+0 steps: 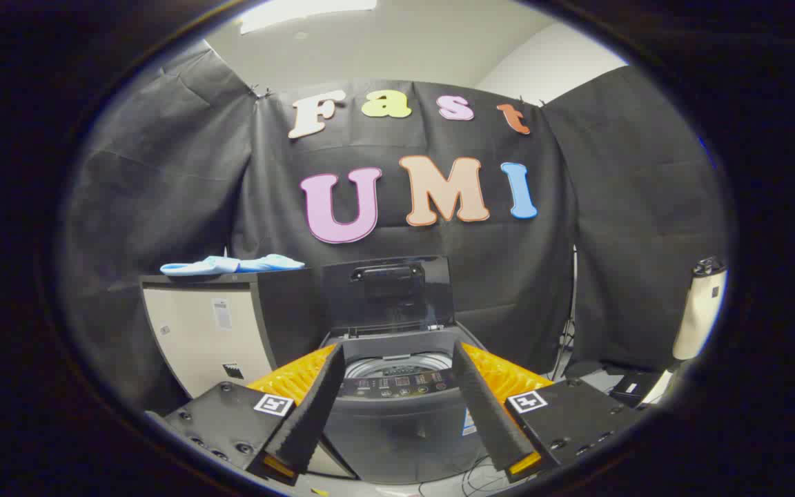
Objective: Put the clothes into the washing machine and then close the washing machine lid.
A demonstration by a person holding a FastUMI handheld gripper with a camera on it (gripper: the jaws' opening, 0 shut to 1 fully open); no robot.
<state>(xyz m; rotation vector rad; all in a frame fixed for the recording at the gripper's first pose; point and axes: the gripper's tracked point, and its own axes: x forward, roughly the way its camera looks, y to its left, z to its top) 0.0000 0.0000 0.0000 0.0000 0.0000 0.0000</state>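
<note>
A grey top-loading washing machine (397,407) stands straight ahead, seen between my fingers, with its dark lid (387,293) raised upright at the back and the drum rim (397,364) showing. Light blue clothes (232,264) lie on top of a beige cabinet (211,331) to the left of the machine, well beyond my fingers. My gripper (397,407) is open, its fingers spread wide with nothing between them, held some way back from the machine.
Black cloth walls close the booth behind and on both sides. A white cylindrical object (700,310) stands at the far right. Cables (480,476) lie on the floor in front of the machine, and dark gear (629,386) sits low at the right.
</note>
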